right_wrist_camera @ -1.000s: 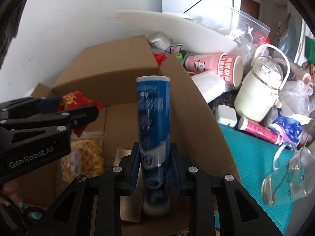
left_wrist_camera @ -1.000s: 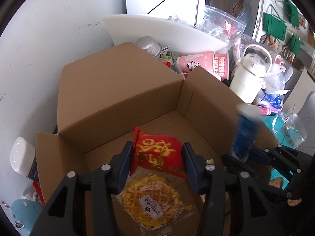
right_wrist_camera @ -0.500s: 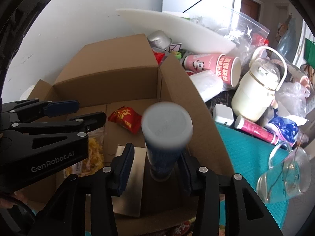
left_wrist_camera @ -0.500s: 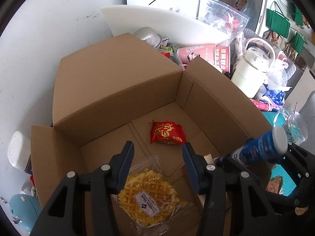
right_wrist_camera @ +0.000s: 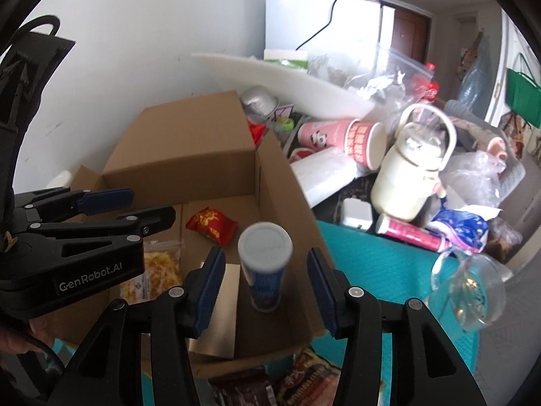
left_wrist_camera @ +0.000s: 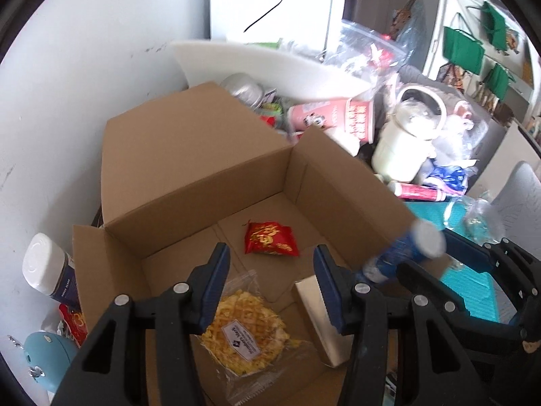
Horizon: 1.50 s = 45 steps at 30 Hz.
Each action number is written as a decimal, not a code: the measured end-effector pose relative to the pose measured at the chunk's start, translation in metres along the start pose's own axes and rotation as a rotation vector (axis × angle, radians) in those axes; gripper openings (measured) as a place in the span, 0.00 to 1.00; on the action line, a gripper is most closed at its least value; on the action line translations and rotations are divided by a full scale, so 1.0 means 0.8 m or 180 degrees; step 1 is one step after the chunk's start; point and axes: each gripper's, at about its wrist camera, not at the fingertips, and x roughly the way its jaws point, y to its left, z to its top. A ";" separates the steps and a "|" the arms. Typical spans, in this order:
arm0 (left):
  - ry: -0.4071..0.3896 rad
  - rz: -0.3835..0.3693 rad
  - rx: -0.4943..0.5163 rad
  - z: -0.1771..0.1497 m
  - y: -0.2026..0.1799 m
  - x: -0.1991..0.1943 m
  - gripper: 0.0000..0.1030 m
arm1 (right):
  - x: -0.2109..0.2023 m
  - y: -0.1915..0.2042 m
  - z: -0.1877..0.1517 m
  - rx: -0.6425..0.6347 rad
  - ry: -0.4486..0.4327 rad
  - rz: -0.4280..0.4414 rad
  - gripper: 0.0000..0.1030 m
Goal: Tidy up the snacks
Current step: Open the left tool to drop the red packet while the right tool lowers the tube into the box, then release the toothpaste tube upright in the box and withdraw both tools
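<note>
Snacks lie in the open cardboard box (left_wrist_camera: 189,155) as you hold both grippers above its near side. Your left gripper (left_wrist_camera: 270,287) hangs with jaws spread and nothing between them; below it a wrapped waffle (left_wrist_camera: 248,335) rests near the box's front edge, beside a silver packet (left_wrist_camera: 314,314). A red snack pouch (left_wrist_camera: 270,243) sits mid-floor, toward the back wall. Further right, your right gripper (right_wrist_camera: 265,287) has just been opening its jaws, and the blue canister (right_wrist_camera: 265,264) with a white cap stands between the pads in the box's front right corner, touched by neither. Outside the right wall, pink paper cups (right_wrist_camera: 341,140) and a cream kettle (right_wrist_camera: 410,177) crowd the teal mat (right_wrist_camera: 368,264).
</note>
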 end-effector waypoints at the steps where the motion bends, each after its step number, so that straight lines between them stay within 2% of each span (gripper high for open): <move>1: -0.0009 -0.0037 0.0029 -0.001 -0.003 -0.006 0.49 | -0.006 -0.001 -0.001 0.0021 -0.0016 -0.0004 0.49; 9: -0.0153 -0.0228 0.0153 -0.015 -0.031 -0.056 0.49 | -0.064 -0.015 -0.019 0.0148 -0.0135 -0.0153 0.49; 16: -0.0140 -0.0511 0.0229 -0.038 -0.055 -0.097 0.49 | -0.115 -0.026 -0.049 0.0300 -0.0209 -0.0242 0.49; 22: -0.0208 -0.0513 0.0290 -0.062 -0.070 -0.130 0.49 | -0.152 -0.034 -0.078 0.0394 -0.0255 -0.0292 0.49; 31: -0.0133 -0.0549 0.0401 -0.108 -0.090 -0.149 0.49 | -0.184 -0.040 -0.129 0.0482 -0.0224 -0.0356 0.49; 34: -0.0118 -0.0591 0.0418 -0.126 -0.096 -0.152 0.49 | -0.189 -0.041 -0.146 0.0504 -0.0213 -0.0360 0.55; 38: -0.0091 -0.0597 0.0464 -0.147 -0.100 -0.151 0.49 | -0.191 -0.040 -0.170 0.0521 -0.0167 -0.0360 0.57; 41: -0.0092 -0.0625 0.0474 -0.162 -0.101 -0.150 0.49 | -0.189 -0.037 -0.187 0.0518 -0.0126 -0.0351 0.67; 45: -0.0102 -0.0655 0.0482 -0.180 -0.101 -0.148 0.49 | -0.181 -0.034 -0.204 0.0525 -0.0061 -0.0292 0.74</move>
